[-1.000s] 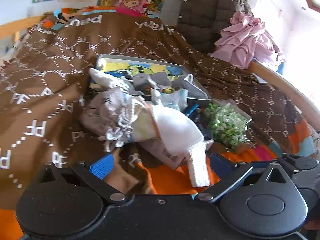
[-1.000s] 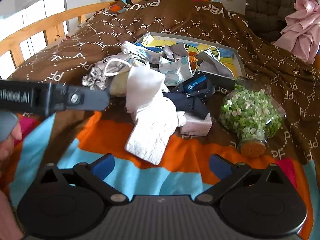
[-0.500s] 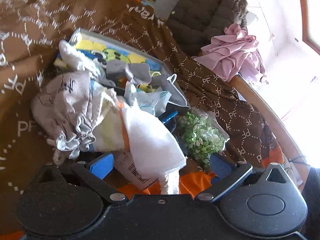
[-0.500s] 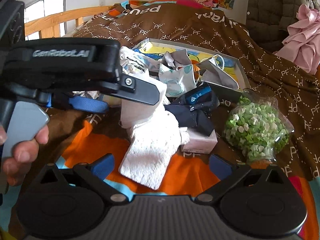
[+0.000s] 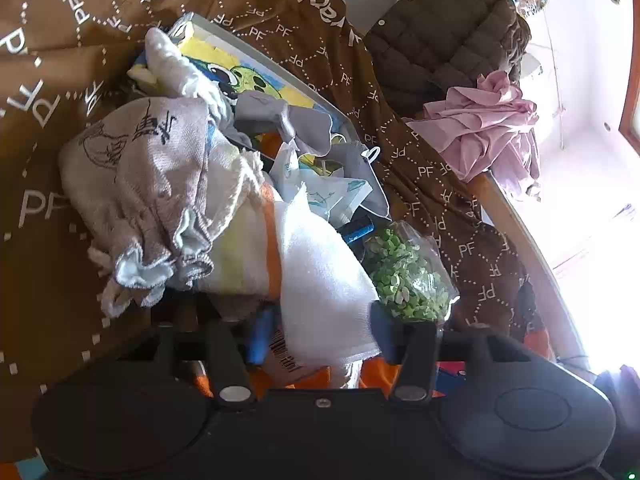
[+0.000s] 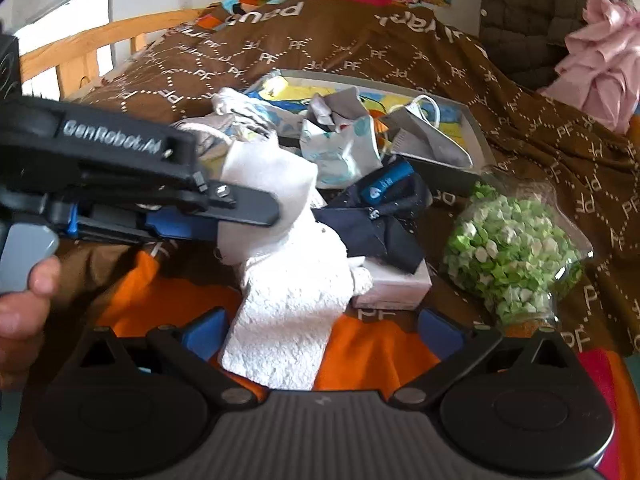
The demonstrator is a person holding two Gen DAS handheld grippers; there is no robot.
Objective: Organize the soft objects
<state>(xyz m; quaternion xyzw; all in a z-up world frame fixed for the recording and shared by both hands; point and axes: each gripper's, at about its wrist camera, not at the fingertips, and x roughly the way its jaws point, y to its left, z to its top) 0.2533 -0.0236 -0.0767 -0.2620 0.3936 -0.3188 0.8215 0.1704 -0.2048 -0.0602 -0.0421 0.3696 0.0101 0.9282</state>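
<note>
The left tool (image 5: 316, 330) has just been closing and is pinched on the white towel (image 6: 280, 312) (near the bed's foot edge). The right tool (image 6: 320, 332) is held spread. Neighbouring cloths (image 5: 160, 184) could be dragged along, since the pile overlaps.

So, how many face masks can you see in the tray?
2, as far as I can tell: a grey mask near the tray's right end and a printed white one beside it, toward the middle. More may be hidden under the cloths.
</note>
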